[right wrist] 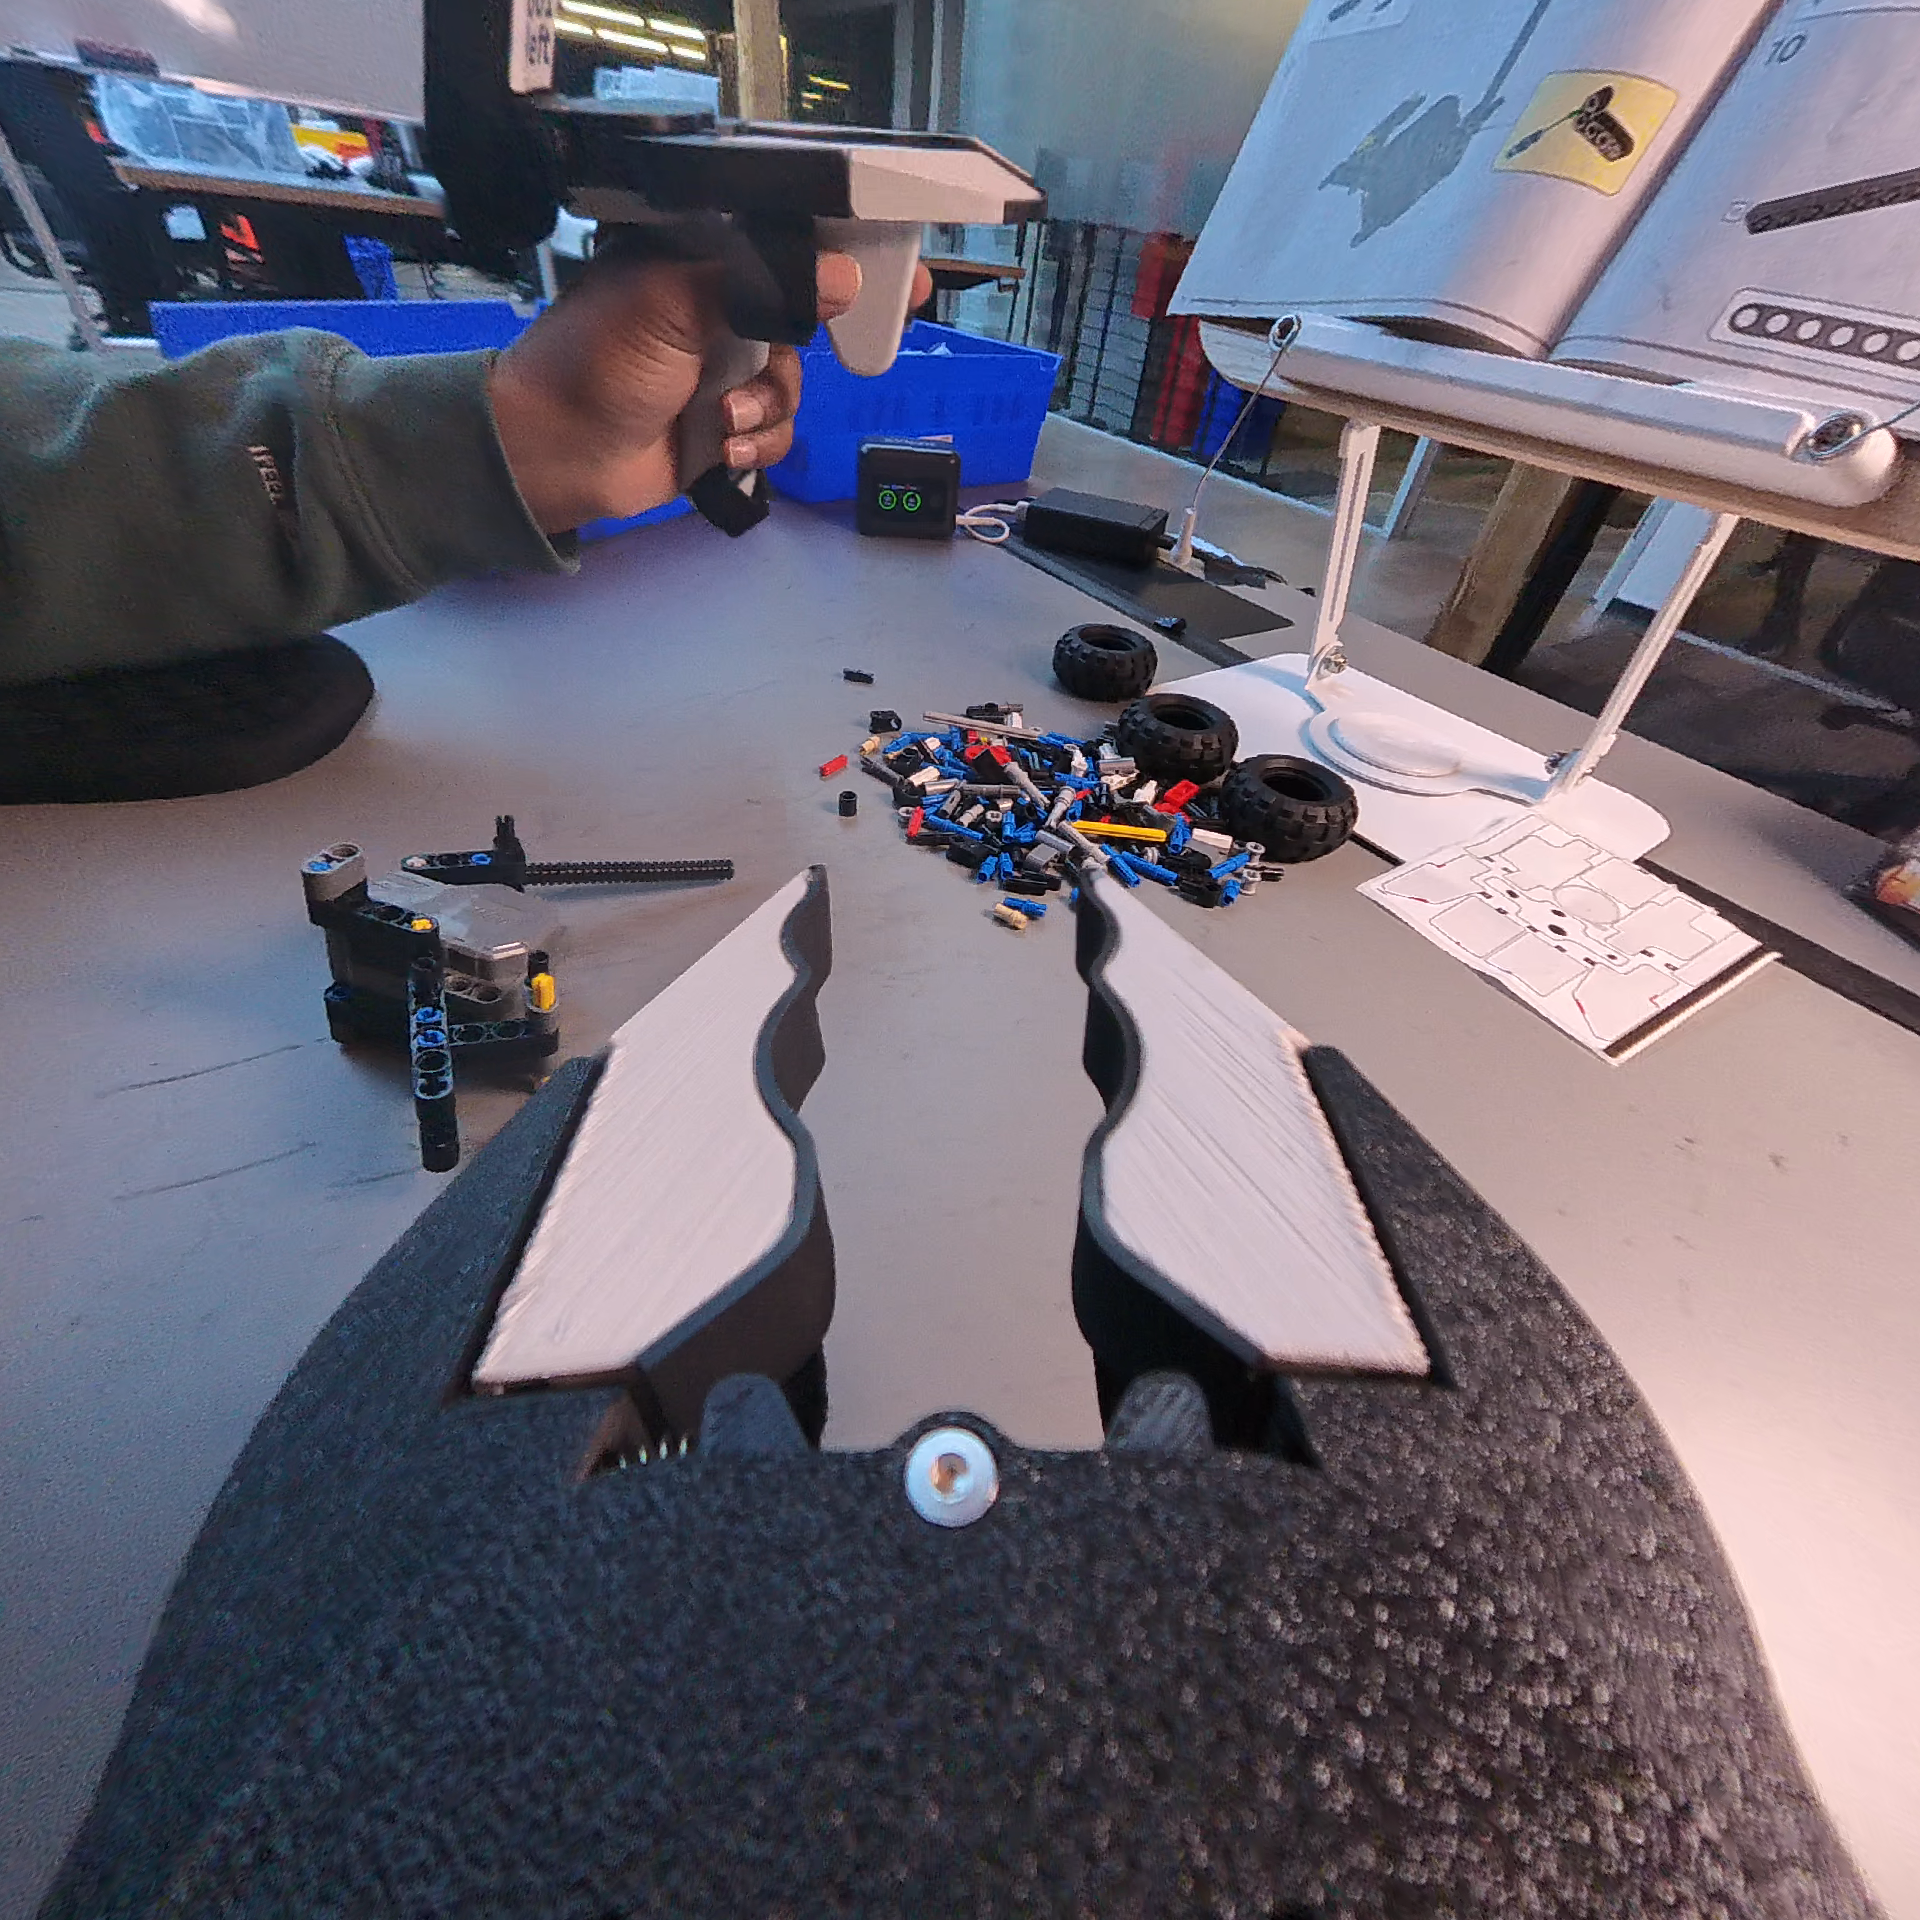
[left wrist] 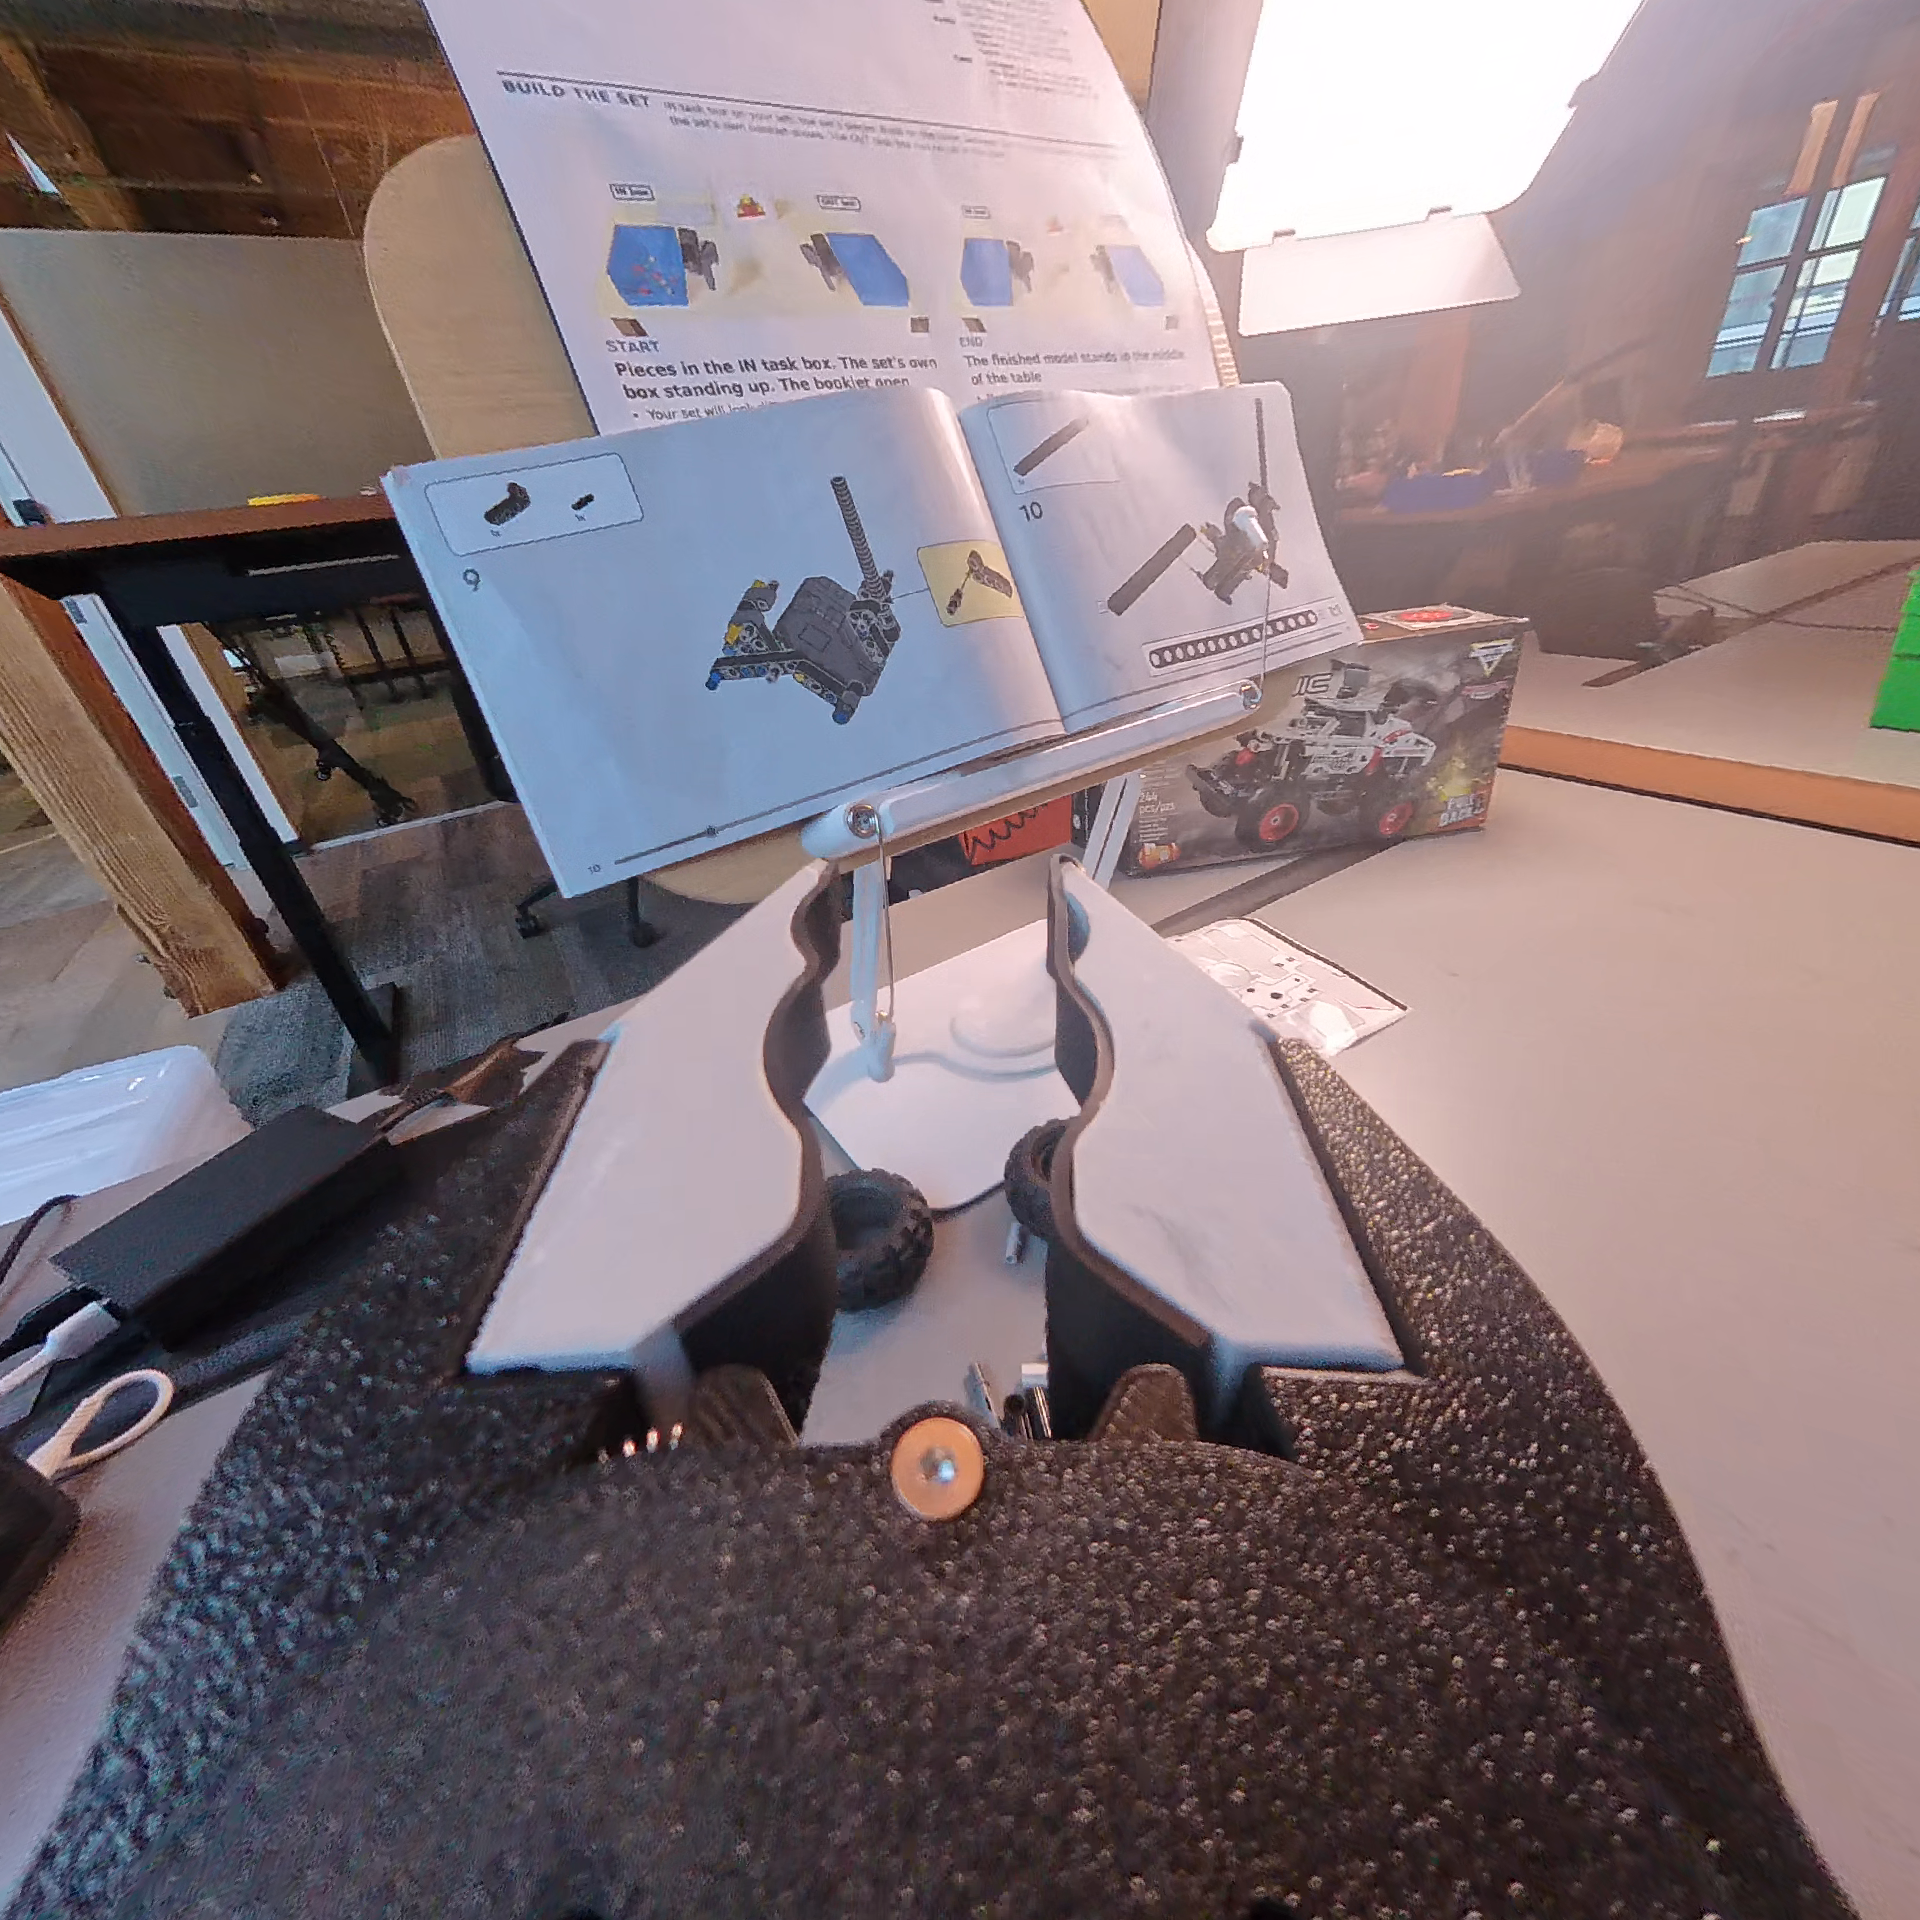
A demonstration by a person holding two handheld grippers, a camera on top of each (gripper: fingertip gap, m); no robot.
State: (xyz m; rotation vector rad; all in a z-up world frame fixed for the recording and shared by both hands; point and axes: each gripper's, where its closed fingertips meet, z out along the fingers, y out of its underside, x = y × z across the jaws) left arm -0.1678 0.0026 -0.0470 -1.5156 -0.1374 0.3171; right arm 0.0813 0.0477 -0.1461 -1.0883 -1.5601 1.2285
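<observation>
My left gripper [left wrist: 940,878] is open and empty, held above the table and pointed at an open instruction booklet [left wrist: 831,613] on a white stand [left wrist: 935,1049]. Two black tyres [left wrist: 878,1231] lie below it between the fingers. My right gripper [right wrist: 951,888] is open and empty, low over the grey table [right wrist: 623,665]. Just past its tips lies a pile of small blue, black and red building pieces [right wrist: 1049,810] with three black tyres [right wrist: 1288,805]. A partly built black and grey assembly [right wrist: 436,961] with a long toothed rod lies to its left. The left gripper [right wrist: 883,197] shows up high in a person's hand [right wrist: 623,405].
A set box with a monster truck picture [left wrist: 1340,738] stands behind the booklet stand. A sticker sheet [right wrist: 1558,925] lies right of the pile. A blue bin [right wrist: 914,405], a small black device with green lights [right wrist: 906,490] and a black power brick [right wrist: 1096,525] sit at the far side. Scissors [left wrist: 99,1413] lie at the left.
</observation>
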